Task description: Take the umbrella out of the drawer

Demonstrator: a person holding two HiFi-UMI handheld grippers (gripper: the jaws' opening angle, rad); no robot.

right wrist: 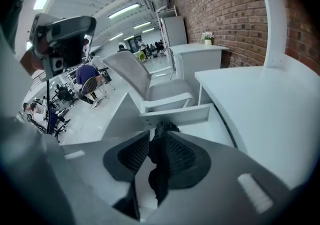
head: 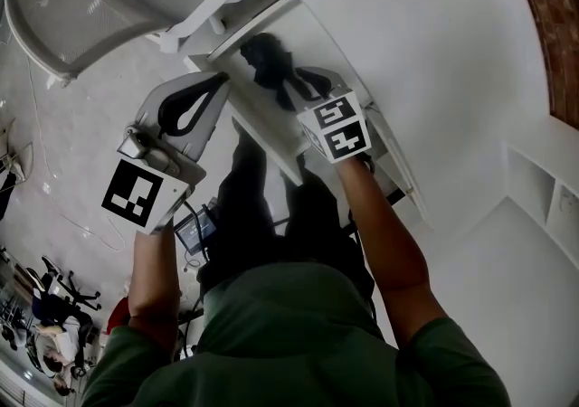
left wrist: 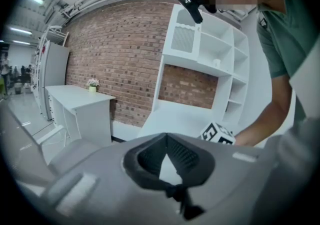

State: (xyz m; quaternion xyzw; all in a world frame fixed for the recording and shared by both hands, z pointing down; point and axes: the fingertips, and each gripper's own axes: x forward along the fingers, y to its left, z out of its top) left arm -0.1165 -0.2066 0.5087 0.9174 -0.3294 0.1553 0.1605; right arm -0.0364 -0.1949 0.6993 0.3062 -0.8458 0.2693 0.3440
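Note:
A black folded umbrella (head: 262, 57) lies in the open white drawer (head: 264, 127) under the desk. My right gripper (head: 295, 89) reaches down into the drawer over it. In the right gripper view the umbrella (right wrist: 159, 164) fills the gap between the parted jaws of the right gripper (right wrist: 157, 137), with the drawer's wall (right wrist: 175, 116) just beyond; I see no firm pinch. My left gripper (head: 220, 80) hovers left of the drawer, off the umbrella. In the left gripper view the left gripper (left wrist: 165, 137) has its tips touching, with nothing held.
The white desk top (head: 434, 34) spreads to the right of the drawer. A grey office chair (head: 54, 16) stands at the upper left on the pale floor. White shelving (head: 543, 184) sits at the right edge. My own legs are below the drawer.

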